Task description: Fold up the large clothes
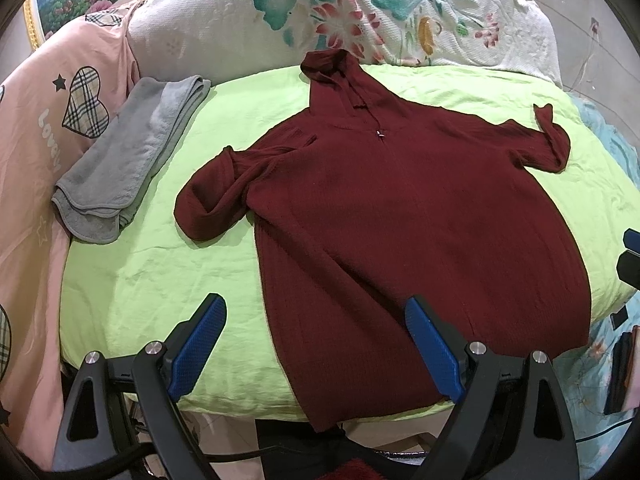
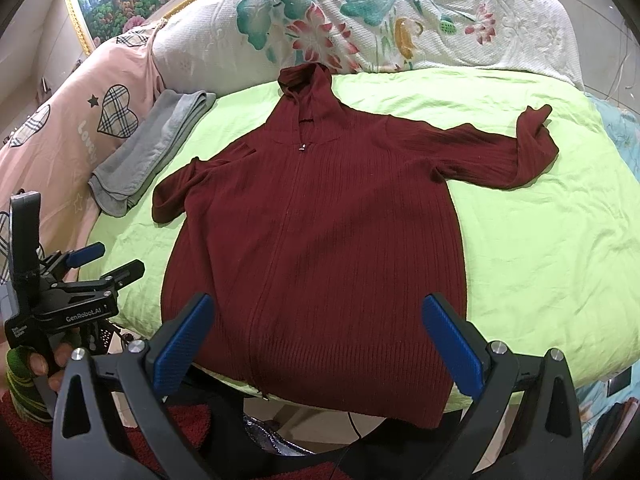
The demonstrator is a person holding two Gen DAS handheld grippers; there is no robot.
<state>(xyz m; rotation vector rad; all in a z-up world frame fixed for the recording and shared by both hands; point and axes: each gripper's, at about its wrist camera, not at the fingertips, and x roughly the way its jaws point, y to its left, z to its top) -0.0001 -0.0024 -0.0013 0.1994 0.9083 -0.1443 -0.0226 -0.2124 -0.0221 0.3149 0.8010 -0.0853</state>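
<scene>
Left gripper (image 1: 316,340): jaws wide apart, holding nothing, poised over the hem of the maroon hooded cardigan (image 1: 400,216). Ahead-left of it, a folded grey towel (image 1: 120,168). Cardigan lies flat, front up, on the green sheet (image 1: 160,280); near sleeve doubled back. Right gripper (image 2: 318,334): also spread wide, empty, above the hem. Judgement: folding not yet begun; next move calls for pinching a sleeve or side edge.

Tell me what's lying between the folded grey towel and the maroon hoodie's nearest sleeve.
Only bare green sheet separates the grey towel from the maroon hoodie sleeve; both wrist views show it.
</scene>
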